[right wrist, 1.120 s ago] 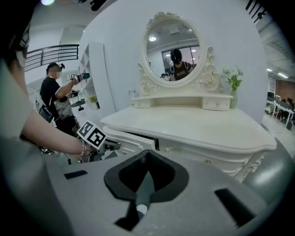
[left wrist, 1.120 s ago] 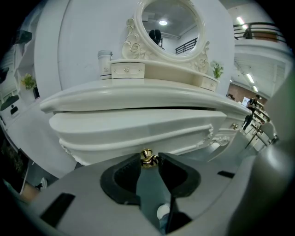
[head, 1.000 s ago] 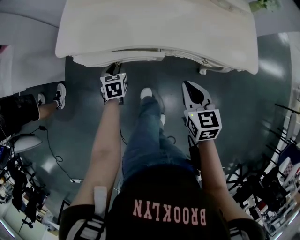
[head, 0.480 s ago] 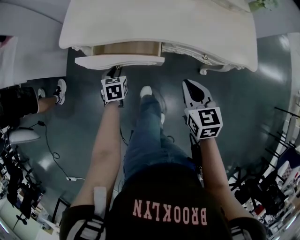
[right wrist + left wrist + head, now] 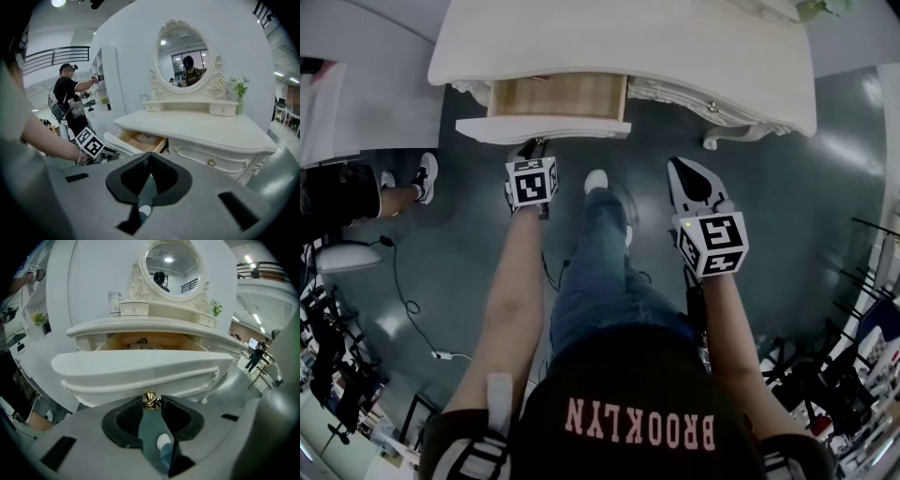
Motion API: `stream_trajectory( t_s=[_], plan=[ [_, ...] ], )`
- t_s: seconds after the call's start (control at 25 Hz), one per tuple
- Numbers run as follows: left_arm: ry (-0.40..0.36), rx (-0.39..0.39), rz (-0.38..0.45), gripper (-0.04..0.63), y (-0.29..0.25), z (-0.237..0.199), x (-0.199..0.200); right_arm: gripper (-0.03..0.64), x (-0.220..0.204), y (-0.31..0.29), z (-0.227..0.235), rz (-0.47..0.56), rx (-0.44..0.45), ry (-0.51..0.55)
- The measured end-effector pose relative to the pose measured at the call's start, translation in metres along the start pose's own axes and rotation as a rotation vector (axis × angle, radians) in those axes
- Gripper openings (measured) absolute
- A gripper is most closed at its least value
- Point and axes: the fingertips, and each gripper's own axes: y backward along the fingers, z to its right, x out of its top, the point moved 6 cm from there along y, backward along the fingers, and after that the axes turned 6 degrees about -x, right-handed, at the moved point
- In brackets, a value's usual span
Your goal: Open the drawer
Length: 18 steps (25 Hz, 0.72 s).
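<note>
Drawer [image 5: 558,96], left half of dressing table [image 5: 694,56]: drawn further out from under the table top than a second ago, wooden interior now exposed. Contents: one flat printed sheet [image 5: 148,137] on its floor. Left gripper [image 5: 151,403]: clamped on brass knob [image 5: 149,397] at the drawer front. Right gripper [image 5: 149,155]: jaws together, empty, held clear in front of the table

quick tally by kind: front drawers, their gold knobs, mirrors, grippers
front drawers: 2, open drawer and shut drawer
gold knobs: 2, open drawer's knob and shut drawer's knob
mirror: 1
grippers: 2, left gripper and right gripper
total: 7
</note>
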Motion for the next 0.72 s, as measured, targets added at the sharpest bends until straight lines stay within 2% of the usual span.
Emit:
stream_trajectory(
  t_s=[0.72],
  plan=[
    [-0.002,0.001,0.000,0.115,0.031,0.006,-0.041,-0.005,-0.012,0.037,-0.022,0.031,-0.001,0.032]
  ],
)
